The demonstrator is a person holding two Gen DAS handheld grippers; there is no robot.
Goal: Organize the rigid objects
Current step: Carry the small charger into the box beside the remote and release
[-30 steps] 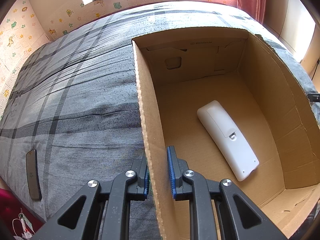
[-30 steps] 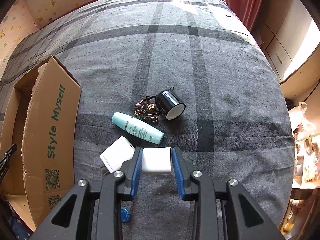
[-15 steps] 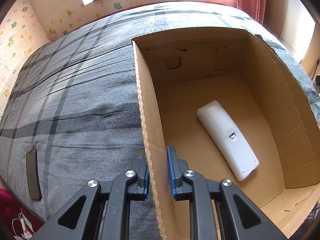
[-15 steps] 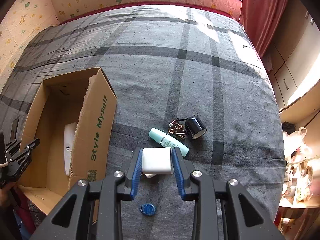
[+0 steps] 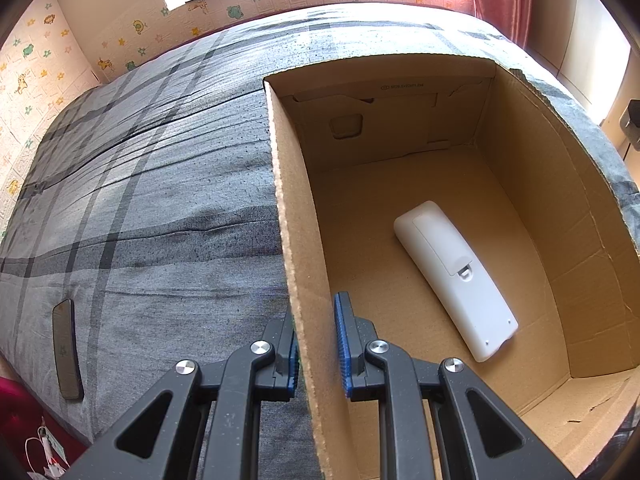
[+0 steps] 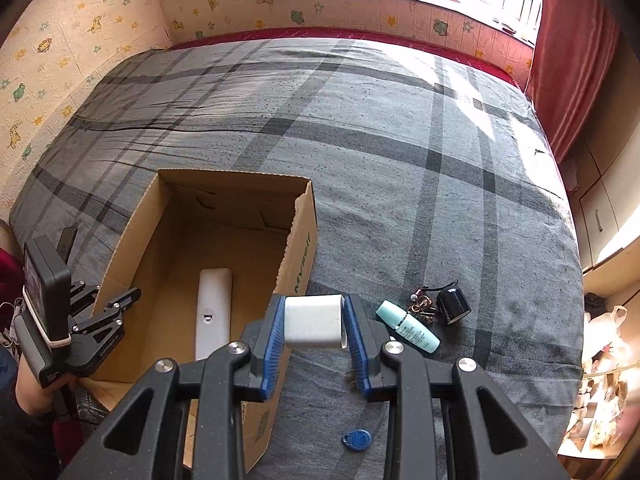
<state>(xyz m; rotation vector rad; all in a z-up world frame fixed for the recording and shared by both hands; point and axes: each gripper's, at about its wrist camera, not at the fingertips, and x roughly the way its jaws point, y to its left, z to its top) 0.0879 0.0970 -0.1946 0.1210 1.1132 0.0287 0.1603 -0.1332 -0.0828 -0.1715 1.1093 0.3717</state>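
Now | step: carry to cardboard box point(image 6: 298, 236) | right gripper point(image 6: 314, 330) clamps white charger block point(image 6: 313, 322) | left gripper point(image 5: 316, 344) pinches box wall | next: shift over opening, release beside remote point(image 6: 214, 312).

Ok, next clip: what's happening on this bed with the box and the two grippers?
A person is tidying small items into a cardboard box on a plaid bedspread. The left gripper is clamped on the box's side wall, steadying it. The right gripper holds a white charger block lifted off the bed, near the box's edge. A white remote already lies inside. A teal tube, keychain, black cylinder and blue tag remain on the bed.
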